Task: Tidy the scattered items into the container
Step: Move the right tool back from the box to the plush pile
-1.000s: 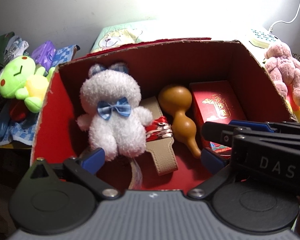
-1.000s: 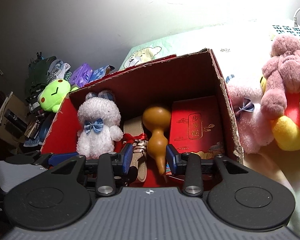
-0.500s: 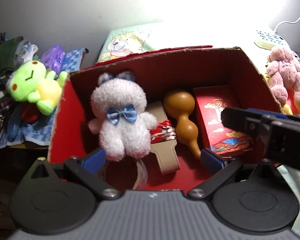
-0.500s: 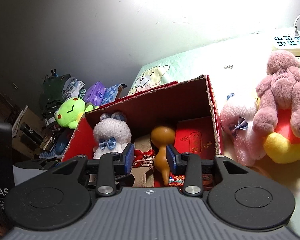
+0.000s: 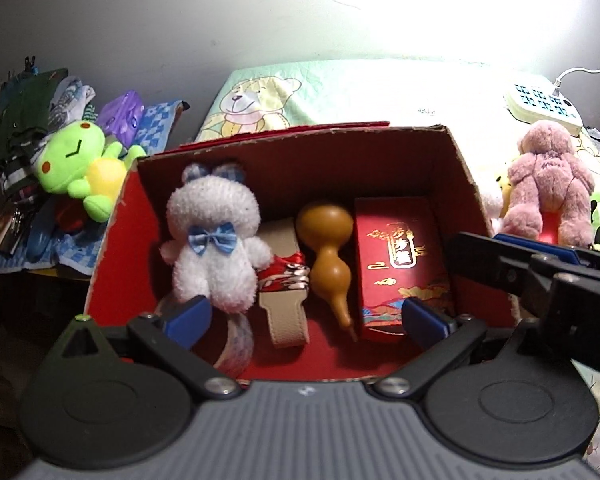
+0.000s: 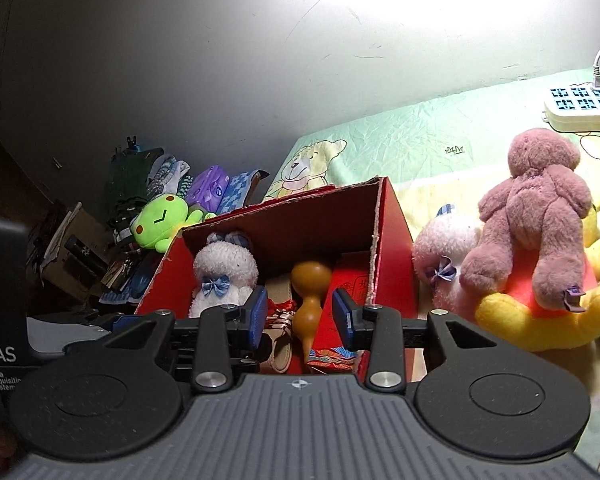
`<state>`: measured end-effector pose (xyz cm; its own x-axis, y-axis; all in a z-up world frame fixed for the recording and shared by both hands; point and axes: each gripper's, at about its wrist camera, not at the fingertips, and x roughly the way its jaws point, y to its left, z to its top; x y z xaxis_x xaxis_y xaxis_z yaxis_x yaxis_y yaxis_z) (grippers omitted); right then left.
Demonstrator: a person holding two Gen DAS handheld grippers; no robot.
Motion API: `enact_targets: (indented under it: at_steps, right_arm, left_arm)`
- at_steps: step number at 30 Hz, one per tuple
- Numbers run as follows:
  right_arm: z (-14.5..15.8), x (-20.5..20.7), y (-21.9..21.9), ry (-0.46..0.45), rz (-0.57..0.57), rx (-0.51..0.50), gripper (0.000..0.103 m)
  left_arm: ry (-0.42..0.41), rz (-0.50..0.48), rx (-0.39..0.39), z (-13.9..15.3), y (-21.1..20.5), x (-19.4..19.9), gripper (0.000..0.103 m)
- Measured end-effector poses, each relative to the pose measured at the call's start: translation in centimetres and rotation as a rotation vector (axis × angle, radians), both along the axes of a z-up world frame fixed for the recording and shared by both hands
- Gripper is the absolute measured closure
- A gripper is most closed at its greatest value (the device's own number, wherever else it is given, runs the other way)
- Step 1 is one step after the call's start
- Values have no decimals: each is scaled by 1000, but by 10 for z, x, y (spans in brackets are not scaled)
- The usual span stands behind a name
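Observation:
A red cardboard box (image 5: 340, 168) stands open on the bed, and the right wrist view shows the box (image 6: 320, 220) too. Inside lie a white plush bunny (image 5: 214, 240) with a blue bow, a beige strap (image 5: 284, 316), a brown gourd (image 5: 328, 252) and a red gift box (image 5: 400, 256). My left gripper (image 5: 306, 318) hovers open above the box's near side with nothing between its fingers. My right gripper (image 6: 300, 314) is held narrower but open and empty, above the box's near right corner. The bunny (image 6: 224, 268) and gourd (image 6: 310, 280) show beyond it.
A pink plush bear (image 6: 532, 208) lies on a yellow plush (image 6: 540, 320) right of the box, beside a pale pink plush (image 6: 444, 260). A green frog plush (image 5: 76, 164) sits on clutter at the left. A power strip (image 6: 580, 104) lies far right by the wall.
Both grippers have drawn back and up from the box, which looks smaller and farther now. Neither gripper's opening has changed, and the items in the box lie as before.

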<state>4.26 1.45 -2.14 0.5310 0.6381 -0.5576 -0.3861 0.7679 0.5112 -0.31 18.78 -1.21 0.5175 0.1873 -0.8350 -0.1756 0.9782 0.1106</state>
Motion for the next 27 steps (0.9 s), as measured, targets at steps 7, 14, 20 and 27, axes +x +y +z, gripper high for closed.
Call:
enact_targets:
  at_steps: [7, 14, 20, 27]
  right_arm:
    - [-1, 4, -60, 29, -62, 29, 64]
    - [-12, 2, -129, 47, -169, 5, 64]
    - [-27, 3, -178, 92, -251, 7, 64]
    - [-41, 4, -207, 123, -282, 19, 64]
  left_arm:
    - [-61, -81, 14, 13, -55, -1, 2]
    - [-127, -207, 31, 15, -114, -1, 2]
    - [-149, -314, -29, 13, -156, 7, 2]
    - [-80, -343, -110, -5, -179, 32, 2]
